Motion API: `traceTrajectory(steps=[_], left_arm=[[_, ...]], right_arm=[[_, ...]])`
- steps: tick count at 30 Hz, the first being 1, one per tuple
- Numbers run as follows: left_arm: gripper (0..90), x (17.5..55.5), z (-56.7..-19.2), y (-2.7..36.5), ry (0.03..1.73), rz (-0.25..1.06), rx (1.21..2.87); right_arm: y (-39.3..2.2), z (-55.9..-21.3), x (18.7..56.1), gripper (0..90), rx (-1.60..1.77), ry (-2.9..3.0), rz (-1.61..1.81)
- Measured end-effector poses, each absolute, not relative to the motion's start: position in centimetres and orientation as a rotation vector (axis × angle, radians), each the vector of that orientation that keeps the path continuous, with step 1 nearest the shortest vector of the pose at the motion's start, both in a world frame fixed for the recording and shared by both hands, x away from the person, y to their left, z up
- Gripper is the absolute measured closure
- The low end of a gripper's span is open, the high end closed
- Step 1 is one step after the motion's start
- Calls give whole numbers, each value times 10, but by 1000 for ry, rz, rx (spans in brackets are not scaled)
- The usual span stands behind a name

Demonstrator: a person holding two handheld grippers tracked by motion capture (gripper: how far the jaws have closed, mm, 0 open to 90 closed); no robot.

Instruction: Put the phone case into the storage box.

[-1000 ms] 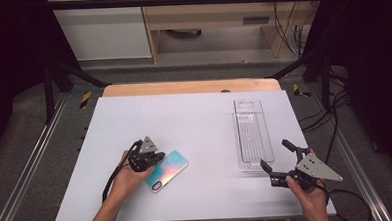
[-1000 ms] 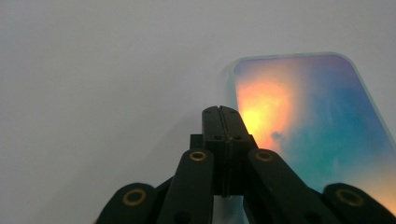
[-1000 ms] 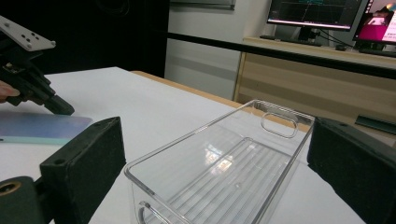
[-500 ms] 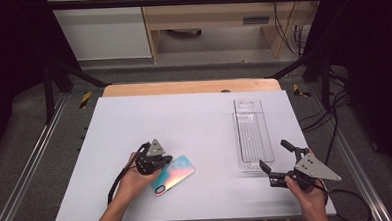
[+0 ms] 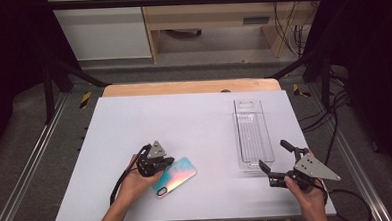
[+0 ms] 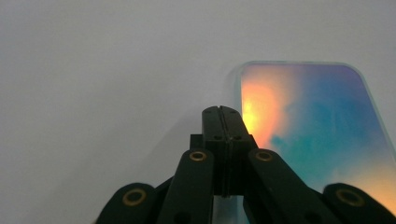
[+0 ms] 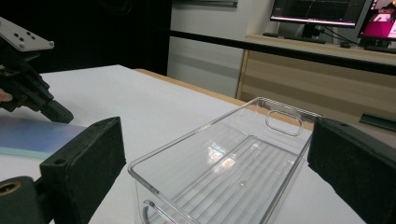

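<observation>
Overhead, white table, dark surroundings

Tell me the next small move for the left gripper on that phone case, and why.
Probably keep nudging the phone case toward the clear tray: the left gripper is shut, its jaws pressed together at the case's edge, gripping nothing, while the right gripper waits open at the tray's near end.

1. My left gripper has slid rightward and a little toward me across the table.
2. The phone has gone with it, now lying farther right and nearer the table's front edge, its angle slightly turned.
</observation>
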State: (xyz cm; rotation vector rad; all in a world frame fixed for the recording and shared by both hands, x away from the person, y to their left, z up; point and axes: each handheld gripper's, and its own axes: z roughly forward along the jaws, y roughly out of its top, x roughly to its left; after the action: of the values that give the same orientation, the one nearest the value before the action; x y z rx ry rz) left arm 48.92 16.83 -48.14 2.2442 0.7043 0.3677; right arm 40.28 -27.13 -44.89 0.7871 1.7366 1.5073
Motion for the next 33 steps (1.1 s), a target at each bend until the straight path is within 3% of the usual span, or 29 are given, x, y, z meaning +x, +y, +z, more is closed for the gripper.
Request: traceTrajectory(steps=[10, 12, 13, 14, 15, 17, 18, 23, 25, 33], left_arm=[[893, 489, -479, 171, 718, 382, 2203], [849, 487, -476, 173, 716, 400, 2182], [771, 486, -475, 174, 716, 414, 2168], [771, 485, -474, 175, 716, 425, 2157], [708, 483, -472, 176, 719, 445, 2140], [532, 480, -469, 179, 719, 461, 2123], [532, 478, -467, 180, 719, 459, 2112], [210, 468, -460, 186, 743, 481, 2066], [133, 465, -459, 187, 766, 453, 2058], [79, 448, -455, 194, 770, 416, 2052]], right_arm=[[-272, -449, 403, 43, 790, 1734, 1510], [-272, -448, 402, 43, 791, 1733, 1511], [-272, -448, 402, 43, 791, 1732, 1509], [-272, -448, 402, 43, 791, 1732, 1509], [-273, -448, 403, 43, 787, 1730, 1511], [-273, -448, 402, 43, 791, 1729, 1512], [-273, -448, 402, 43, 791, 1729, 1512], [-272, -447, 402, 42, 786, 1728, 1507], [-272, -447, 402, 42, 786, 1729, 1508], [-271, -447, 402, 41, 786, 1730, 1509]])
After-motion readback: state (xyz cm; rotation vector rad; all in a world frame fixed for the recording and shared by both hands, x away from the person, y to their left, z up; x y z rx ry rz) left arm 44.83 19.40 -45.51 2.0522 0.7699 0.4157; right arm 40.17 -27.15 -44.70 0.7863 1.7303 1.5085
